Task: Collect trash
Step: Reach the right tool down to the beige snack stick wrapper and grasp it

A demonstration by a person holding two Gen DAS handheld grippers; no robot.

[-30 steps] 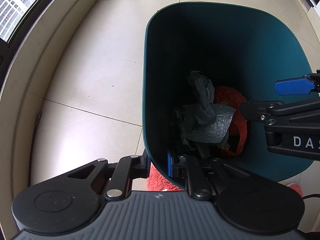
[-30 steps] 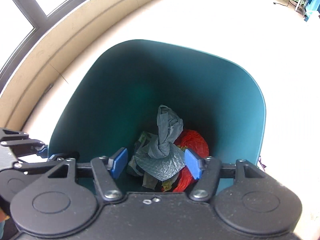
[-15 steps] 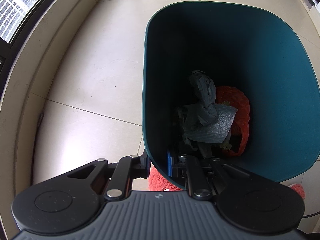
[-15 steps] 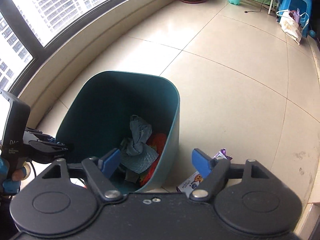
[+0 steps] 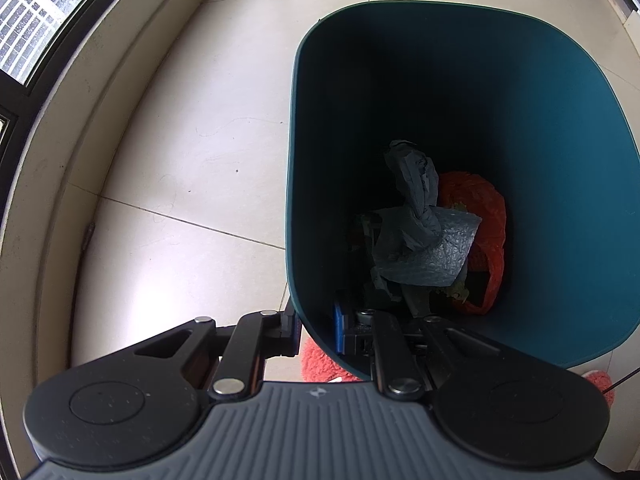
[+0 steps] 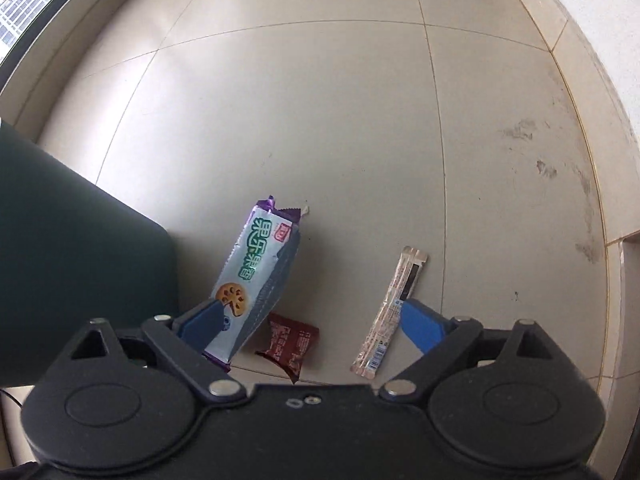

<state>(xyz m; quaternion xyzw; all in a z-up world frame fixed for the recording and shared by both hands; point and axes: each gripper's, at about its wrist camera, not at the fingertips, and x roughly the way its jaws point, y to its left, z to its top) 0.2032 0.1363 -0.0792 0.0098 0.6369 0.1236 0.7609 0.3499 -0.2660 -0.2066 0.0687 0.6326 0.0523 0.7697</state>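
Note:
My left gripper [image 5: 316, 330] is shut on the near rim of the teal trash bin [image 5: 580, 160] and holds it. Inside lie a grey knotted bag [image 5: 416, 216], bubble wrap [image 5: 436, 260] and a red bag [image 5: 488, 220]. My right gripper [image 6: 310, 322] is open and empty above the tiled floor. Below it lie a purple-and-white biscuit wrapper [image 6: 256, 272], a small dark red packet [image 6: 290, 340] and a long thin beige sachet [image 6: 394, 308]. The bin's dark outer wall [image 6: 80, 272] stands at the left of the right wrist view.
A curved low wall and window [image 5: 28, 20] run along the left. A red fuzzy thing [image 5: 320, 364] lies under the bin's near edge. Stained floor tiles [image 6: 560, 168] and a wall edge [image 6: 624, 264] are at the right.
My right gripper has swung out of the bin to the right and now looks down on the wrappers on the floor. The left gripper has kept its hold on the rim.

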